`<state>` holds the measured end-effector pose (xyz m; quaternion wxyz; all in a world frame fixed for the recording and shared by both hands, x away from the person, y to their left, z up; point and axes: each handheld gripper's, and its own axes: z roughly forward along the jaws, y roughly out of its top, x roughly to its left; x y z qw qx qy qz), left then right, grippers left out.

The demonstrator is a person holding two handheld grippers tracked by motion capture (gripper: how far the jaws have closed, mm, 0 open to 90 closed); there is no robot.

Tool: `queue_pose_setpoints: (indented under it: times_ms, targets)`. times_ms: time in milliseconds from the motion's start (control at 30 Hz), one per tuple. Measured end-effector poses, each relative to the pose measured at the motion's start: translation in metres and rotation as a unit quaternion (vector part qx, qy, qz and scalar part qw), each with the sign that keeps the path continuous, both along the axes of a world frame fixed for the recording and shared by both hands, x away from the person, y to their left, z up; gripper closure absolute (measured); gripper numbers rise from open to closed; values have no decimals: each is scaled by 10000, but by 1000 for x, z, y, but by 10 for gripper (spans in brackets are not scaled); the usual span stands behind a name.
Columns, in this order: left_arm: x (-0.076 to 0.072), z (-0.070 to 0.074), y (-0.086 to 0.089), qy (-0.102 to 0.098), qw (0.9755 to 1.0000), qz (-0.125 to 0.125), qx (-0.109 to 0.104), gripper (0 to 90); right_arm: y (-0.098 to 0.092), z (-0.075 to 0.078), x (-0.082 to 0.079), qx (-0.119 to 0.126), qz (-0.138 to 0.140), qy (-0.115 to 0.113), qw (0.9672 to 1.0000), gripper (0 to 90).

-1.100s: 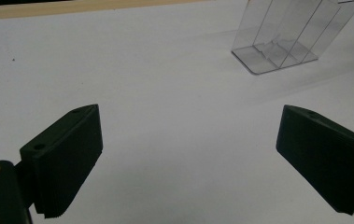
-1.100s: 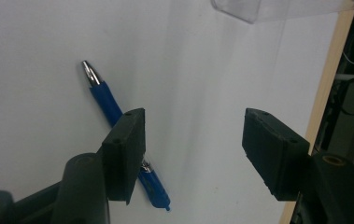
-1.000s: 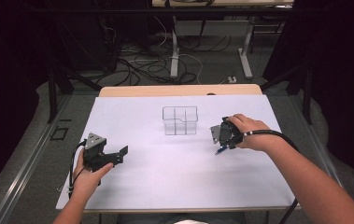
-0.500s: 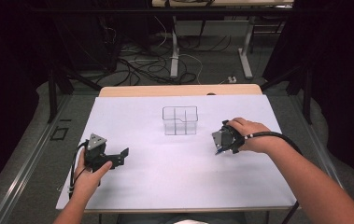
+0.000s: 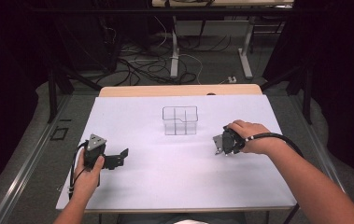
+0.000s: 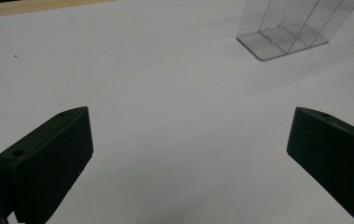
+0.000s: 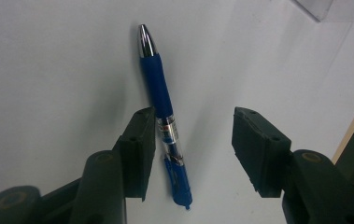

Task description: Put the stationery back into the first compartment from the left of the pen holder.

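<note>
In the right gripper view the right gripper (image 7: 194, 144) has its two black jaws apart, and they have just been closing in; a blue pen (image 7: 161, 116) lies between them on the white table (image 7: 48, 70), hard against the inner face of the left-hand jaw, with a clear gap to the right-hand jaw, so the pen is not pinched; its silver tip points to the upper middle of the frame and its blue end sits at the bottom centre, the clear barrel section level with the jaw tips. In the high view this gripper (image 5: 221, 147) sits right of centre, angled down at the table.

In the left gripper view the left gripper (image 6: 188, 154) stands wide open with bare table between its jaws; a clear plastic divided box (image 6: 286, 28) stands at the upper right; in the high view that gripper (image 5: 118, 158) rests at the lower left, the box (image 5: 180, 120) at centre.
</note>
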<state>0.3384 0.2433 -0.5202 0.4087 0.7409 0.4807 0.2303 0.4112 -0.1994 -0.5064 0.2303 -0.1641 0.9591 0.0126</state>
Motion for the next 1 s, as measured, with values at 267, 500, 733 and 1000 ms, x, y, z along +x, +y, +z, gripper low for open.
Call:
queue_pose_setpoints:
  times_ms: [267,500,733,1000]
  targets:
    - [0,-1,-1,24,10000,-25,-28,3,1,-3,-1,-184,44,127,9997,550]
    - [0,-1,-1,35,10000,-26,-27,3,2,-6,0,-327,137,239,9991,582]
    - [-1,-1,-2,46,10000,-40,-26,3,5,-16,1,-442,280,299,9982,626]
    - [0,-1,-1,75,10000,-42,-15,3,8,-23,3,-532,412,352,9971,670]
